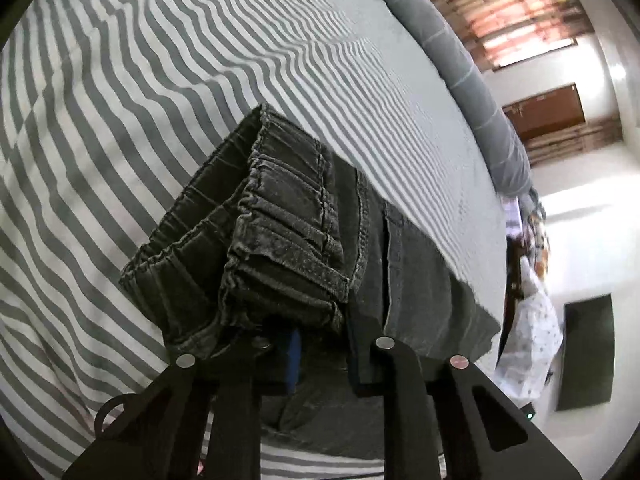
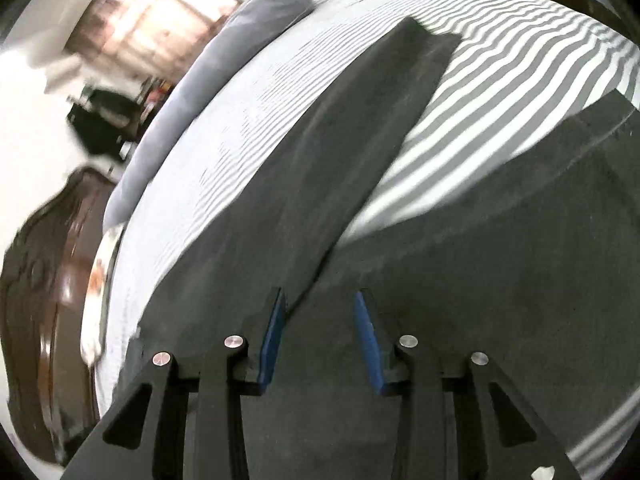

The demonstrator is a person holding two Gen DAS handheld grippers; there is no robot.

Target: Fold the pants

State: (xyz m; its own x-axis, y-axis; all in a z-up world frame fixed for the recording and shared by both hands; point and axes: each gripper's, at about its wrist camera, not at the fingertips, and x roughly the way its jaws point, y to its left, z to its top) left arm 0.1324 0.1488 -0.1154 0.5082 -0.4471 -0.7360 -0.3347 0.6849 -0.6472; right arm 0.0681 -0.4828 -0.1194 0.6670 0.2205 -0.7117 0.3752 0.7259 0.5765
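Dark grey denim pants lie on a grey-and-white striped bed sheet [image 1: 120, 92]. In the left wrist view the elastic waistband [image 1: 276, 236] is bunched right in front of my left gripper [image 1: 320, 340]; the cloth hides the fingertips, so its hold is unclear. In the right wrist view the two pant legs [image 2: 360, 128] spread apart over the sheet [image 2: 500, 120]. My right gripper [image 2: 320, 320] is open, its blue pads [image 2: 274, 332] low over the crotch area of the pants with nothing between them.
A grey bolster pillow [image 1: 460, 64] runs along the far edge of the bed, also in the right wrist view [image 2: 224, 52]. Beyond it are a white floor with a dark mat [image 1: 588, 352], a patterned cloth [image 1: 532, 340] and dark wooden furniture [image 2: 44, 280].
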